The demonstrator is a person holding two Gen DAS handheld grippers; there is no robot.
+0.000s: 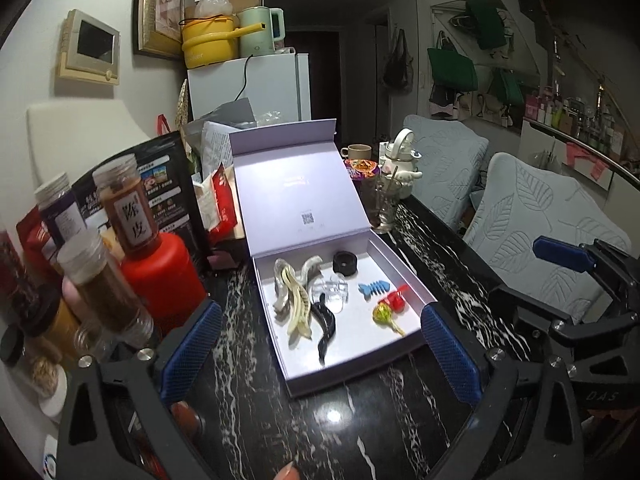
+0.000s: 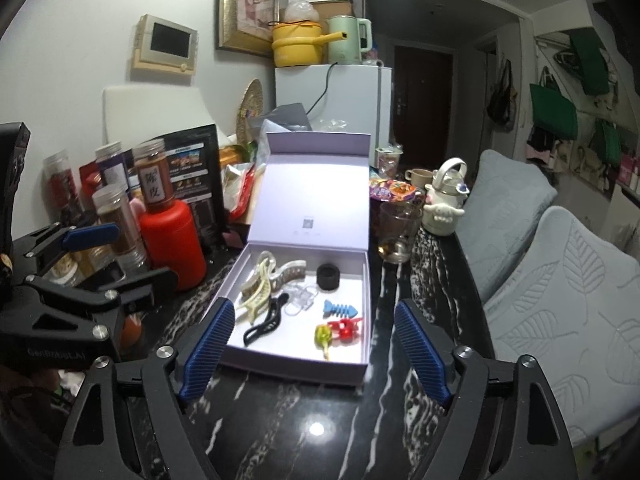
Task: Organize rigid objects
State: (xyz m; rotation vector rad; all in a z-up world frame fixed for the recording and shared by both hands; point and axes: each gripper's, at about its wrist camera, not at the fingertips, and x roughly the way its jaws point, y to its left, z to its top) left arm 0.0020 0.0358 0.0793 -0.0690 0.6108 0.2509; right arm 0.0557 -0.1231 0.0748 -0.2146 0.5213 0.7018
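Black angular frames with silver screws; blue ribbed pads on the fingers [image 2: 210, 340] of the right gripper [image 2: 314, 344], blue dimpled ones on the left gripper [image 1: 320, 356].

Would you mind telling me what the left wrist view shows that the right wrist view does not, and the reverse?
Only the left wrist view shows a shelf of bottles at far right and the right gripper from the side. Only the right wrist view shows a woven fan against the wall and the left gripper from the side. Both show the open box holding hair clips, a blue fish clip and a black ring, plus the red bottle.
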